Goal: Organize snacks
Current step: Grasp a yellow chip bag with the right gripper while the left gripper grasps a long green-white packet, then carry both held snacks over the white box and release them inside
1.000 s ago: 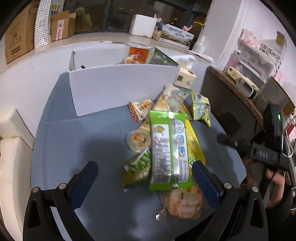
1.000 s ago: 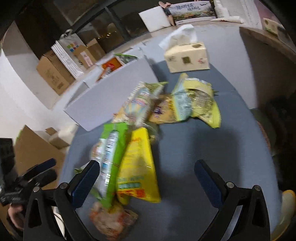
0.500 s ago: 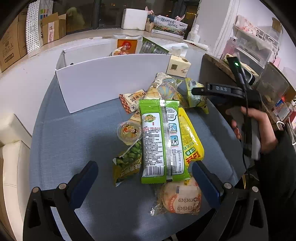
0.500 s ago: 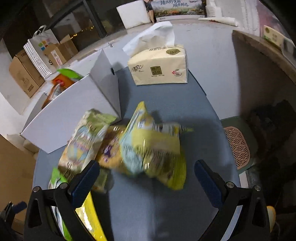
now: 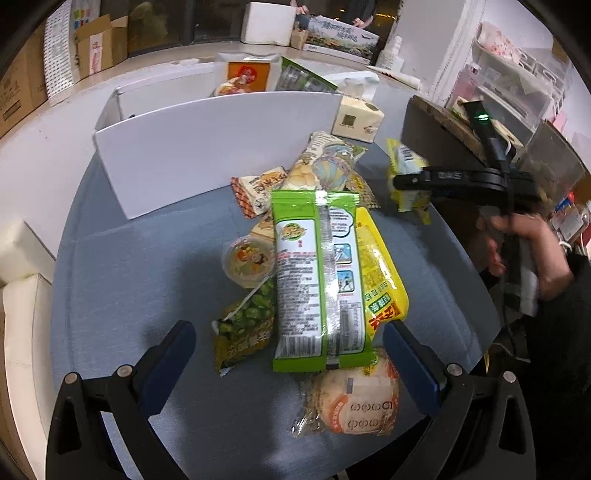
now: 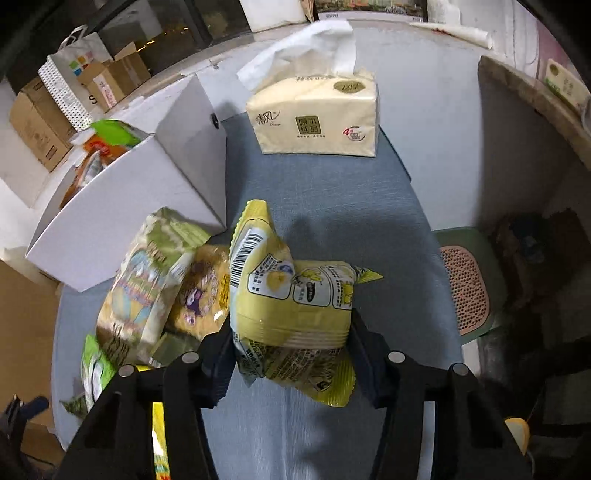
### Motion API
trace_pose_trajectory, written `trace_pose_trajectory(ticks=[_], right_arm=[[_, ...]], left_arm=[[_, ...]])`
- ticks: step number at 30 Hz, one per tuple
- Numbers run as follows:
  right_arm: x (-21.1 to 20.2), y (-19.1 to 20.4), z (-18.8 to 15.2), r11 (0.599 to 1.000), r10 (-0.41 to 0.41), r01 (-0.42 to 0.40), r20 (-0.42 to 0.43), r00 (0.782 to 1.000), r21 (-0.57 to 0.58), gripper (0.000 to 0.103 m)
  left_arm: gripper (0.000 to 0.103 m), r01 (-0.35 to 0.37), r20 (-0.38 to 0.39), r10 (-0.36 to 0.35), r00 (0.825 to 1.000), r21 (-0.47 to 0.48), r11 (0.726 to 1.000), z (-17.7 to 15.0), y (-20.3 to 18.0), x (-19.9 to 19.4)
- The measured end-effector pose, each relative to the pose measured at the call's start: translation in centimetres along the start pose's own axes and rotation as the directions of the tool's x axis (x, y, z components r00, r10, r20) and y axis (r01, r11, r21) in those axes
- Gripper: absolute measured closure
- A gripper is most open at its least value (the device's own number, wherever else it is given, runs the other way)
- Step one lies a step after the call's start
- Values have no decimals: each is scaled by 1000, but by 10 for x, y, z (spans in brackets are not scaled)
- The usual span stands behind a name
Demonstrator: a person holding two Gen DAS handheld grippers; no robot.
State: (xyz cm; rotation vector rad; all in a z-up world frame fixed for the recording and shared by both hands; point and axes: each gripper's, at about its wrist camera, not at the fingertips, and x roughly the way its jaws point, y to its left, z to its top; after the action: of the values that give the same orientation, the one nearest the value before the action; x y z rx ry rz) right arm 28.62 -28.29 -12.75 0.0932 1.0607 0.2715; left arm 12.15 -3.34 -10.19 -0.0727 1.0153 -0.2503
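Right claw [image 6: 291, 332] pinches the yellow snack bag [image 6: 295, 295] (barcode up); left claw [image 5: 291, 350] hangs spread.

A blue-grey counter [image 5: 122, 280] with a rounded edge stands in front of a pale ledge [image 5: 44, 122] that runs below dark windows [image 5: 166, 22] at the far side. On the far left of the ledge stand brown cardboard boxes [image 5: 22, 88] and a white perforated bag [image 5: 59, 55]; at the far right, a white wall [image 5: 436, 40] meets shelving with clear storage bins [image 5: 517, 88]. To the right of the counter, a dark wooden panel [image 6: 517, 147] rises above a green stool with a perforated pink seat [image 6: 465, 288], under dim indoor light.
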Motion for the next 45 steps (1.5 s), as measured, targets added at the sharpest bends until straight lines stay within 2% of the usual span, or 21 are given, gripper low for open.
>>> trace_pose_trajectory(ticks=[9, 12, 16, 17, 18, 19, 21, 26, 32, 37, 40, 45], right_arm=[[-60, 11, -48, 997, 48, -46, 46, 998, -54, 44], [-74, 14, -70, 995, 76, -72, 58, 995, -62, 44], [-79, 13, -90, 995, 91, -88, 61, 994, -57, 44], [-81, 13, -95, 995, 90, -87, 59, 994, -56, 44], [-81, 12, -100, 995, 85, -82, 55, 995, -56, 44], [-79, 12, -102, 995, 85, -83, 51, 995, -52, 44], [-79, 10, -108, 995, 94, -92, 45, 995, -43, 44], [-83, 15, -111, 994, 102, -99, 57, 993, -54, 44], [-84, 38, -100, 986, 144, -137, 62, 988, -99, 44], [-78, 76, -75, 968, 185, -173, 52, 981, -181, 44], [-74, 100, -48, 954, 210, -195, 46, 977, -227, 44], [-72, 140, 15, 937, 236, -209, 66, 969, -281, 44]], left_arm=[[0, 11, -66, -7, 998, 56, 998, 37, -21, 37], [0, -28, -116, 38, 992, 83, 996, 49, -29, 59], [2, -36, -156, 54, 986, 119, 992, 56, -37, 79], [14, -41, -161, 61, 985, 126, 991, 56, -38, 82], [31, -51, -148, 71, 986, 138, 989, 56, -40, 82], [34, -45, -128, 65, 990, 157, 987, 55, -42, 80], [40, -13, -146, 36, 989, 154, 988, 55, -42, 78], [40, 9, -96, 5, 995, 141, 990, 53, -31, 54], [40, 23, -4, -22, 1000, 89, 996, 60, -5, 4], [40, 7, 56, -9, 998, 35, 999, 83, 25, -26], [40, -27, 102, 26, 994, 15, 1000, 110, 44, -41], [40, -6, 125, 11, 992, -41, 999, 169, 81, -43]])
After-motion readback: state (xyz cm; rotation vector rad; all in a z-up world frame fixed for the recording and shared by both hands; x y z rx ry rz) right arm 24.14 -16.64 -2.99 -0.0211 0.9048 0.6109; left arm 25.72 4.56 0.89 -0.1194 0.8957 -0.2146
